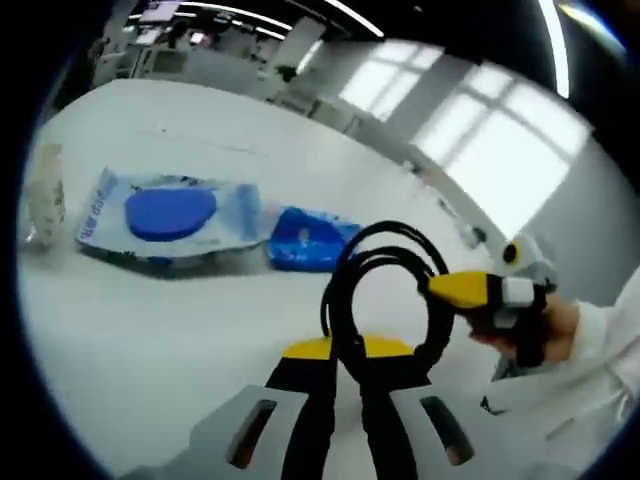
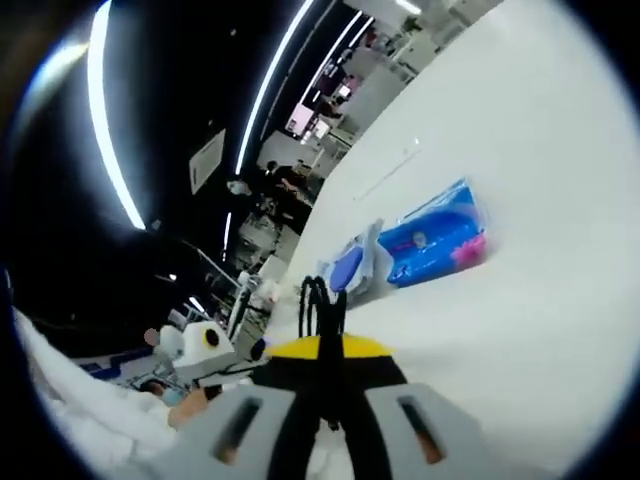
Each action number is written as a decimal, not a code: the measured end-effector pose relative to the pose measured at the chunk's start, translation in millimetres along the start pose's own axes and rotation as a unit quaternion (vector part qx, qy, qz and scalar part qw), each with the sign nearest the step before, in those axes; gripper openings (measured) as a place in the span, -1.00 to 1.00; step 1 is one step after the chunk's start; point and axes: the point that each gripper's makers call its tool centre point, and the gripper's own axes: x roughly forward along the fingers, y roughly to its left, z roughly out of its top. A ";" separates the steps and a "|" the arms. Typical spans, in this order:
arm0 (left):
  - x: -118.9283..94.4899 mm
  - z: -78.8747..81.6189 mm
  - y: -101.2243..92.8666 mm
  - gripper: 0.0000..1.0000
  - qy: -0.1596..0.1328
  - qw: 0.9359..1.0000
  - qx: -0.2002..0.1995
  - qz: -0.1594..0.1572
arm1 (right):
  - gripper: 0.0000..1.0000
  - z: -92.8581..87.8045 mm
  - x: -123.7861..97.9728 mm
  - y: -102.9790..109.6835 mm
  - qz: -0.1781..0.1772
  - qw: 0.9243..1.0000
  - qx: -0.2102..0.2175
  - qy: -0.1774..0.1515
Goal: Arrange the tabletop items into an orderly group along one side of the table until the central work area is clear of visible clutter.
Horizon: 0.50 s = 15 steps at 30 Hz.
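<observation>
While the black cable [image 1: 385, 290] is carried in coils above the white bench [image 1: 150, 350], the step in hand reads as a transfer of this item toward the group of packets. In the left gripper view the left tool [image 1: 345, 400] has its jaws drawn narrow on the lower arc of the loop, which stands upright above the jaws. From the right of that view the right tool [image 1: 490, 295] comes in, its yellow tip touching the loop's far side; a hand [image 1: 560, 330] in a white sleeve holds it. In the right gripper view the same cable [image 2: 322, 300] rises edge-on between jaws set close together, so both tools appear to hold it.

Two packets lie side by side: a clear one with a blue disc [image 1: 170, 215] and a blue one [image 1: 305, 240] just beside it, near the bench's far part.

Judged from this layout, the next move calls for lowering the coil next to the packets with both tools level, then releasing one side first so the loop does not spring open. Both tools are raised off the bench surface.
</observation>
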 end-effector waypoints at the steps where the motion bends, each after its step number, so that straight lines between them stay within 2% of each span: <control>1: 0.0 0.5 0.3 -0.99 -0.001 1.000 -0.001 0.002 | -0.96 -1.9 0.4 -4.6 -0.011 1.000 -0.007 0.005; 2: 1.1 2.2 1.4 -1.00 -0.004 1.000 0.002 0.007 | -0.96 -3.2 1.8 -3.7 -0.009 1.000 -0.010 0.008; 4: 4.0 2.3 2.2 -1.00 0.002 1.000 0.016 0.014 | -0.95 -6.2 2.8 -9.7 -0.027 0.999 -0.027 0.018; 7: 6.8 3.0 1.4 -1.00 0.006 1.000 0.017 0.017 | -0.95 -12.0 3.2 -20.4 -0.057 0.996 -0.049 0.038; 11: 12.4 -0.2 2.3 -1.00 0.018 0.999 0.026 0.025 | -0.95 -13.0 4.7 -26.7 -0.074 0.994 -0.064 0.048; 15: 18.8 0.0 3.7 -1.00 0.024 0.999 0.036 0.030 | -0.94 -10.4 6.2 -35.2 -0.100 0.987 -0.108 0.059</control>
